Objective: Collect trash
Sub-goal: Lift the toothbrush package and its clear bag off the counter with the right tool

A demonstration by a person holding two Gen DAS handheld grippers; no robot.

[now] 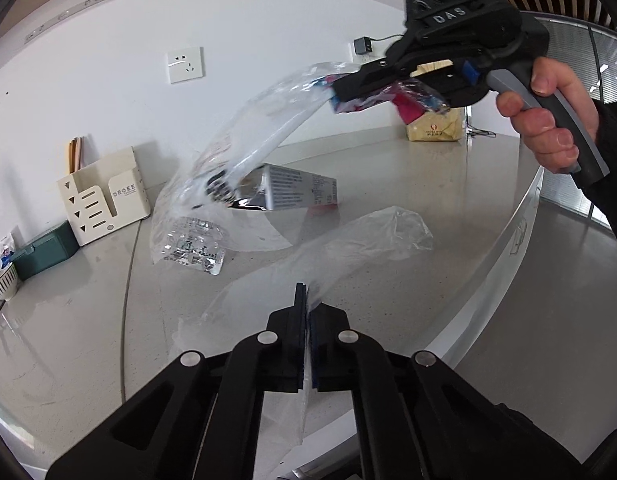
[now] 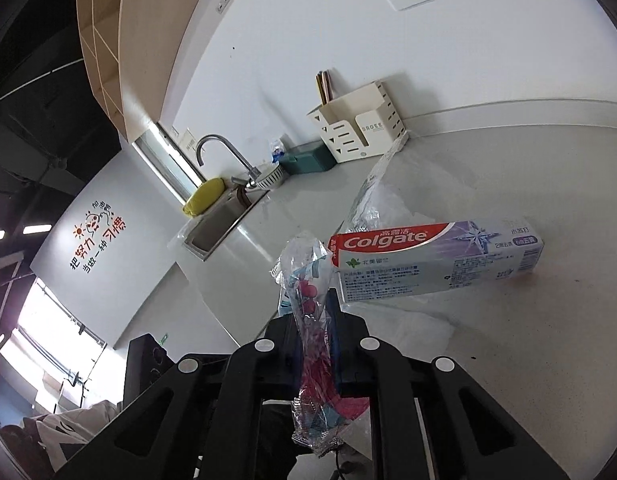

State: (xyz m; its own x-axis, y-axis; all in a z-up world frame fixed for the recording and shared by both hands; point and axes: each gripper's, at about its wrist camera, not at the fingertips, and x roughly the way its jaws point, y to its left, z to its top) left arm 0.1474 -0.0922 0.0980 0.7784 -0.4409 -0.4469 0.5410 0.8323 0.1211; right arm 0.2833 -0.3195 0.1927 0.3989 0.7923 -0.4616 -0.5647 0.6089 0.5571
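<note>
Two grippers at work: the left hand-held gripper (image 1: 307, 300) is clenched on the edge of a thin clear bag (image 1: 348, 248); the right hand-held gripper (image 2: 314, 320) is clamped on a crumpled wrapper (image 2: 308, 300), clear film printed red and blue.

Where the trash is: the wrapper hangs in the air above the grey table (image 1: 88, 340), pinched between the right gripper's fingers, its loose clear end trailing down toward the table in the left wrist view. The bag's free part lies slack on the table, near its curved edge.

Left on the table: a toothpaste box (image 2: 436, 258) lying on its side, and flat clear packaging (image 1: 192, 250) just beside it.

Background: a cream organizer (image 1: 104, 198) and a green box (image 1: 46, 250) against the wall; a sink (image 2: 220, 220) with a tap at the far end.

Step in hand: by the look of it, carrying the gripped wrapper across to the held bag.

Next move calls for: the bag's mouth looks collapsed, so it likely needs lifting or spreading before the wrapper can be dropped in; the right gripper must come over the opening before it lets go.

Risk: light film may cling to the fingers or miss the slack opening.
</note>
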